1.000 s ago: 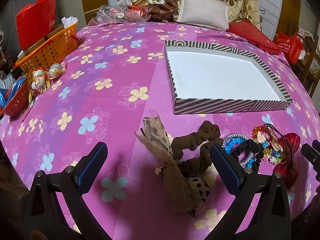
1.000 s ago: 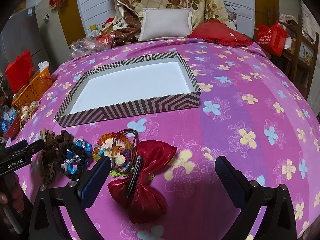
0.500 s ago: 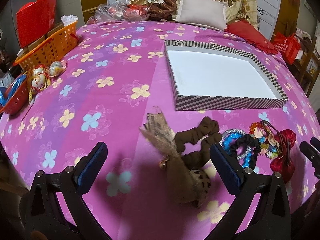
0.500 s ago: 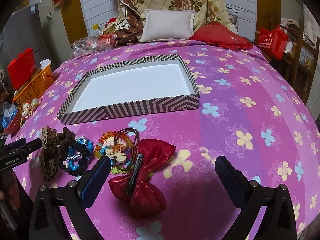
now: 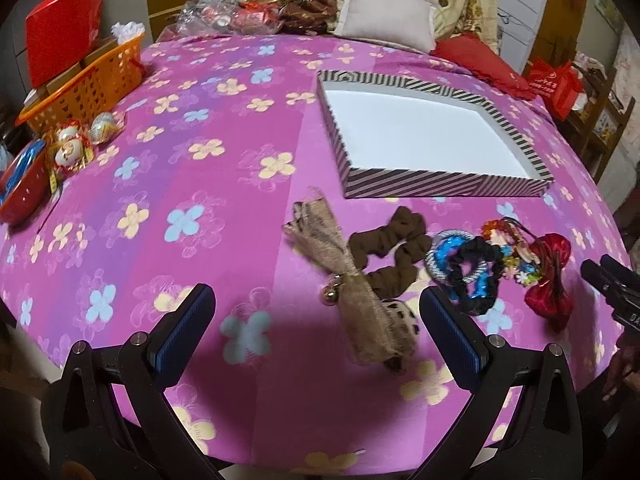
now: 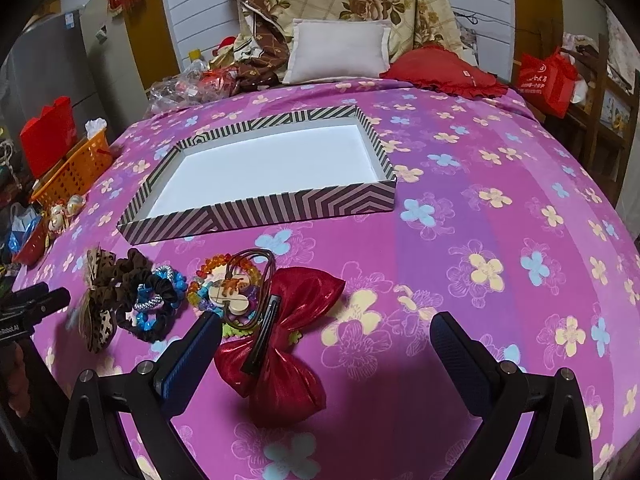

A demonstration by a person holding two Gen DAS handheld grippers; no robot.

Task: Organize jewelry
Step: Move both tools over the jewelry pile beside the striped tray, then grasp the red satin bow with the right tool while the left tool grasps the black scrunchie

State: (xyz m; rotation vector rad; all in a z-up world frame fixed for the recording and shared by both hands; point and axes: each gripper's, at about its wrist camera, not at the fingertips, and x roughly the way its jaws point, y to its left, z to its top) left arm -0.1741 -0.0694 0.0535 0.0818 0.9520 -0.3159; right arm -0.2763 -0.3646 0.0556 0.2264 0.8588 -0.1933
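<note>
two grippers over a bed (image 5: 168,184) with a pink flowered cover. left gripper (image 5: 318,326) spread wide, nothing between its pads; right gripper (image 6: 326,354) likewise spread wide and empty.

jewelry lies in a row along the near edge of the bed, in front of the striped box (image 6: 260,210):
- leopard-print bow (image 5: 352,280) with a small bell, farthest left, partly between the left gripper's pads
- brown scrunchie (image 5: 394,256), touching the bow
- black and blue hair ties (image 5: 466,270), bunched together
- beaded bracelets (image 6: 230,284) with a pale wooden charm on top
- red shiny bow (image 6: 286,344) with a black clip across it, just beside the right gripper's left pad

box: shallow, white inside, nothing in it, near wall just behind the jewelry row.

open room: broad bare cover to the right of the red bow and box; another bare stretch left of the box up to the orange basket (image 5: 86,84) at the left edge. far edge crowded with a pillow (image 6: 340,50) and bedding.

writing: white lettering on the left gripper's body in the right wrist view, partly cut off; print on a red bag (image 6: 546,78) too small to read.
</note>
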